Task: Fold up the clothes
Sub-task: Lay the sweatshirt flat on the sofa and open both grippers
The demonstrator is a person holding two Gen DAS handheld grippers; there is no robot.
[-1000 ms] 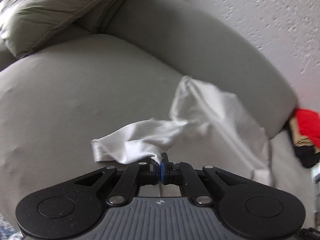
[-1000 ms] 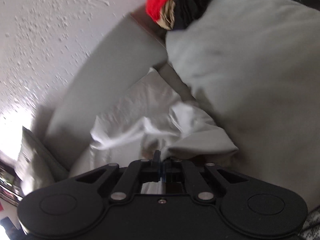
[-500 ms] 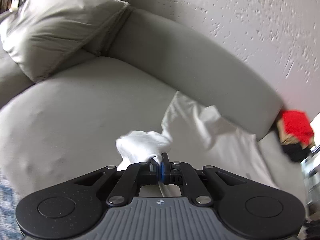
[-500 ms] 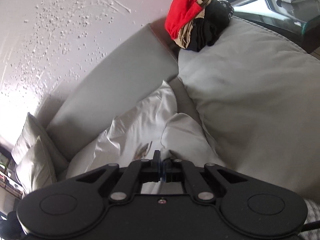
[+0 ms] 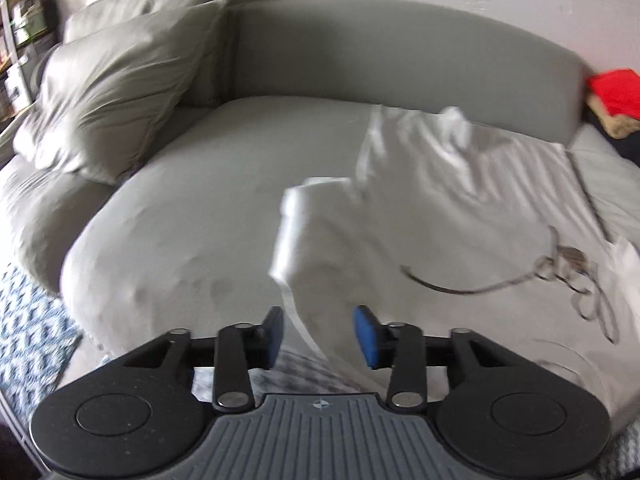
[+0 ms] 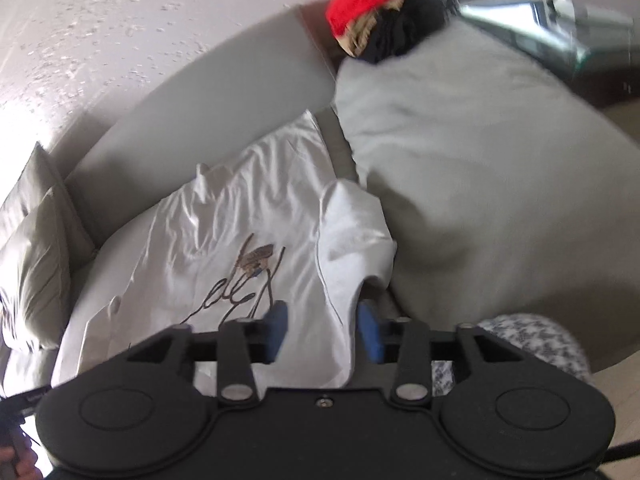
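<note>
A white cotton T-shirt with a dark scripted print (image 5: 460,216) lies spread, chest up, on the seat of the grey fabric sofa (image 5: 224,184), and everything here is placed against that shirt. In the right wrist view the shirt (image 6: 240,240) shows its script and a small brownish motif near the middle, with 1 sleeve folded over at the edge nearest the large grey seat cushion (image 6: 480,168).

The left gripper (image 5: 318,334) hangs at the shirt's near left corner with its jaws spread wide; its 2 blue pads (image 5: 366,336) straddle the hem fabric, which sags between them without being pinched. The right gripper (image 6: 322,332) sits at the shirt's near right side, jaws likewise wide apart, the sleeve edge passing between the pads (whether cloth touches either pad is hard to tell through the blur).

Left of the shirt, well apart from it, 2 grey-green throw pillows (image 5: 120,80) lean against the sofa back. Beyond the shirt's far right corner, a bundle of red, tan and black clothes (image 6: 380,4) is heaped by the sofa's backrest end. Below the shirt's near edge, past the sofa front, a blue and white patterned rug (image 5: 28,332) covers the floor.
</note>
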